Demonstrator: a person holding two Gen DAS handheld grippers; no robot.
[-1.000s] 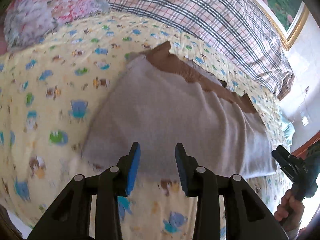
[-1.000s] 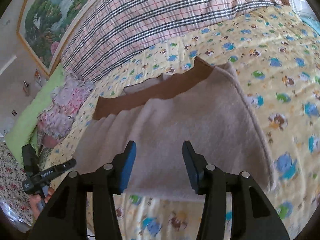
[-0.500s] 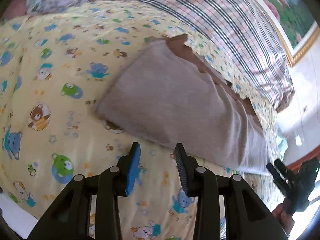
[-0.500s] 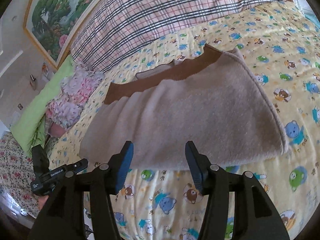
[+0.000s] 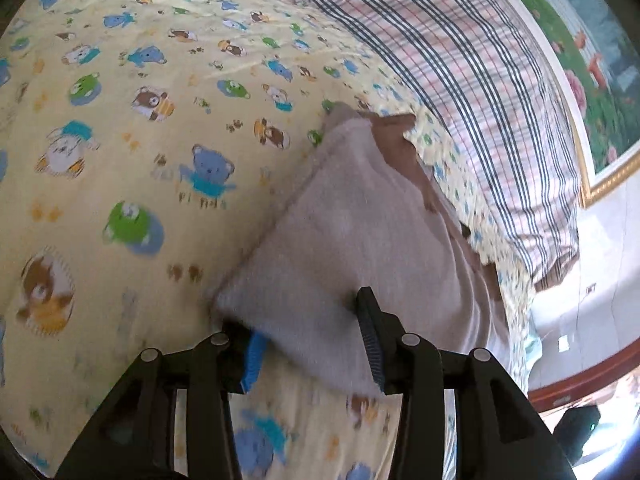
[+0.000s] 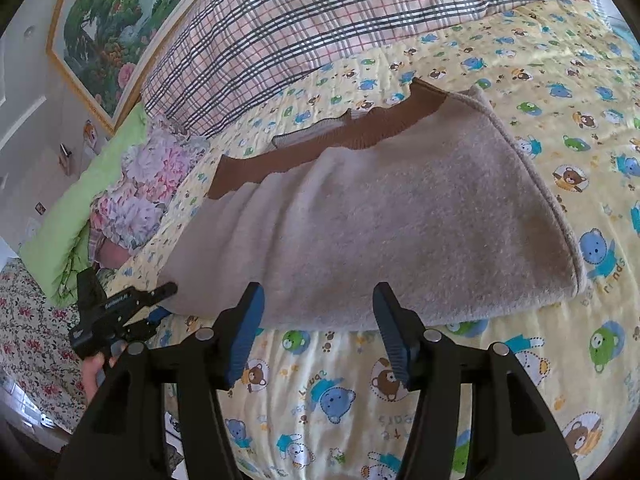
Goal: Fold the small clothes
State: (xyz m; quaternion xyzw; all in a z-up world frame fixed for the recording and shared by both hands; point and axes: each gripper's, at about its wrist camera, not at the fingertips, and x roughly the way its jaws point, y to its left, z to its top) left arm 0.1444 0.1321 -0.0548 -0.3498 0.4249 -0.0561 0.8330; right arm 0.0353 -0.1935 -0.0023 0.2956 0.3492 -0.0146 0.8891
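A folded grey-beige fleece garment (image 5: 360, 220) with a brown ribbed band (image 6: 304, 148) lies flat on the yellow bear-print sheet (image 5: 140, 160). My left gripper (image 5: 308, 320) is at the garment's near left corner. The cloth lies between its jaws, one finger under it and the other finger (image 5: 366, 312) on top, and the jaws are opening. In the right wrist view the left gripper (image 6: 160, 300) shows at that same corner, held by a hand (image 6: 94, 372). My right gripper (image 6: 318, 300) faces the garment's (image 6: 400, 220) near edge with nothing between its opening jaws.
A plaid quilt (image 6: 300, 20) is bunched along the back of the bed. A floral pillow (image 6: 148, 176) and a green pillow (image 6: 80, 208) lie at the left, under a framed painting (image 6: 112, 28). A flowered cloth (image 6: 28, 320) hangs at the bed's left side.
My left gripper rolled and swung to the garment's left corner, which now sits between its jaws. My right gripper drew back off the cloth to its near edge and opened wider.
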